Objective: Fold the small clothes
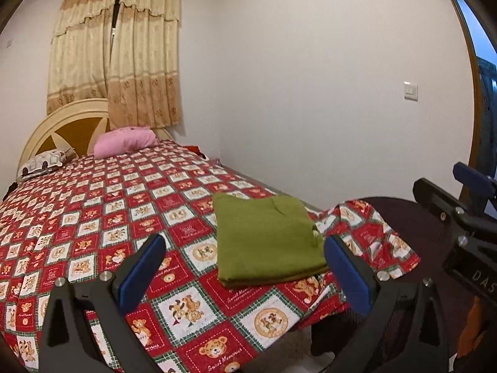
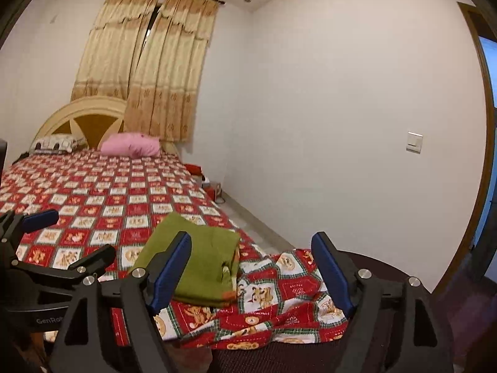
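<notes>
Near the foot corner of the bed [image 1: 93, 205], on its red-and-white teddy-bear patchwork bedspread, lies the olive-green folded cloth garment [image 1: 267, 242], a neat flat rectangle with stacked layers showing along its near edge. From where I stand, the left gripper [image 1: 245, 258] hangs above and short of it, jaws spread wide with nothing between them; in its own view the garment sits at about twelve o'clock, just beyond the blue pads. The right gripper [image 2: 251, 261] is also spread, a little less wide, and empty; in its view the garment lies at about eleven o'clock, partly behind the left-hand pad.

Judging by the tidy stack, the fold looks finished and the step in hand is a clean release and retreat. To do it well, both pairs of jaws should stay apart and lift clear before any sideways travel, so no pad catches the top layer. The small flap poking out at the garment's right edge could use one light tuck. The rumpled bedspread corner at four o'clock might snag a low pass.
</notes>
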Demonstrator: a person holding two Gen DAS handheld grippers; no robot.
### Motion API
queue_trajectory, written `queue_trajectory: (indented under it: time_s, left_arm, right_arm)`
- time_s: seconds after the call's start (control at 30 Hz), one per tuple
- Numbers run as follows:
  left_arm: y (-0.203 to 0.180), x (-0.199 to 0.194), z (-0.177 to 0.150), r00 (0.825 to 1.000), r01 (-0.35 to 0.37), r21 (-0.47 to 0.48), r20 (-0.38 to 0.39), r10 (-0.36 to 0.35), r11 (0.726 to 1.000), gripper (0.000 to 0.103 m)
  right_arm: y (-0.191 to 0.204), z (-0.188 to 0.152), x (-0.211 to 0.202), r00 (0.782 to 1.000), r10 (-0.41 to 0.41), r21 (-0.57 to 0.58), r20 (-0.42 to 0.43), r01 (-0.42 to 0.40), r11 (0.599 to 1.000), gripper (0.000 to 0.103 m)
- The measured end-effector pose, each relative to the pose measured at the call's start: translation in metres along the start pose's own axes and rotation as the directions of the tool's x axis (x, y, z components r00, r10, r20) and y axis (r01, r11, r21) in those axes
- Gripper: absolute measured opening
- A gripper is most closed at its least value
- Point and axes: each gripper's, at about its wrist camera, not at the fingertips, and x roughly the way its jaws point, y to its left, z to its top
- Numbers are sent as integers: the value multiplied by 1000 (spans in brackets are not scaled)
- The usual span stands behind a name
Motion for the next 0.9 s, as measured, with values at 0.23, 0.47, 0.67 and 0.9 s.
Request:
queue_trajectory:
  time_s: [0.23,0.47,0.67,0.9]
  left_arm:
    - [-3,1,-1,999,-50,29,8,50,998,103]
    - [-4,-1,-3,998,-59,32,8,59,998,103]
    - [-1,-1,-2,998,-63,27,5,63,998,103]
    - [-2,-3,-2,997,-70,43,10,70,997,103]
  right_arm:
    - [3,-3,3,1000,14,7,-3,-14,1000,82]
    - [4,-8,6,1000,13,0,-12,-13,1000,82]
    - [1,-9,10,1000,15,8,-26,-15,1000,82]
    - [3,-10,9,999,21,0,-25,-21,1000,82]
